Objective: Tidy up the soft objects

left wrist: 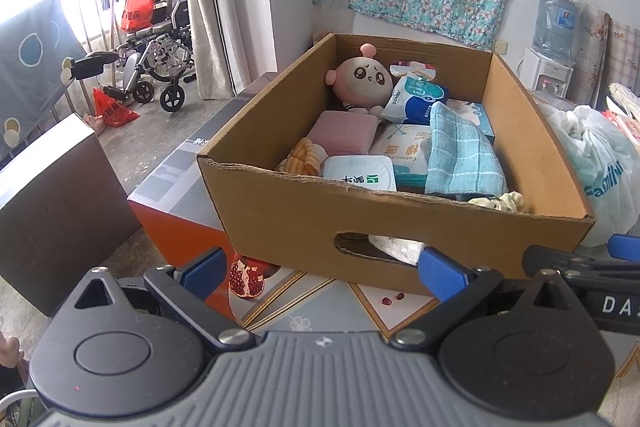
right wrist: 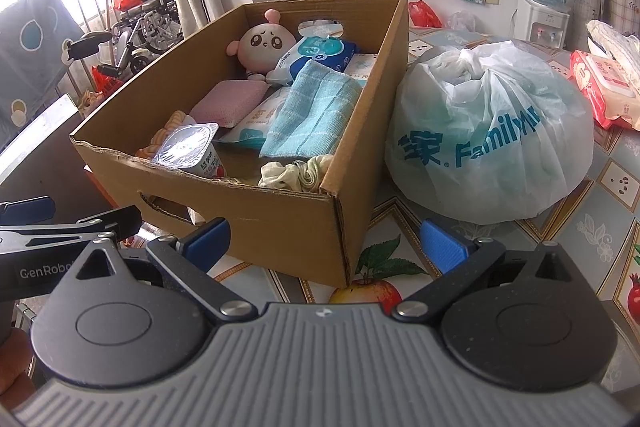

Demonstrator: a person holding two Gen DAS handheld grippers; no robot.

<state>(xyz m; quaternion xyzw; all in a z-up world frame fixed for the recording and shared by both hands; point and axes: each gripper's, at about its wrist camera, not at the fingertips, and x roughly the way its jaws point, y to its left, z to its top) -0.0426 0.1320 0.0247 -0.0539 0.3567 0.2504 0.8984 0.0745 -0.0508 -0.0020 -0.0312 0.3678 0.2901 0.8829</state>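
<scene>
On the table, seen from the left wrist, a box stands just ahead of the left tongs, whose blue pads are spread wide and hold nothing. Inside the box a doll leans at the far wall, with a pink sponge in front of it, a blue cloth to the right, a cup against the near wall and a scrunchie in the near right corner. A tissue pack lies beside the doll. At the right edge the right tongs reach in; a bag sits beyond the box.

From the right wrist, the right tongs are likewise wide apart and empty, facing the near right corner of the box. The doll, sponge, cloth, cup and scrunchie all lie inside. The bag rests on the table just right of the box, and the left tongs show at the left edge.
</scene>
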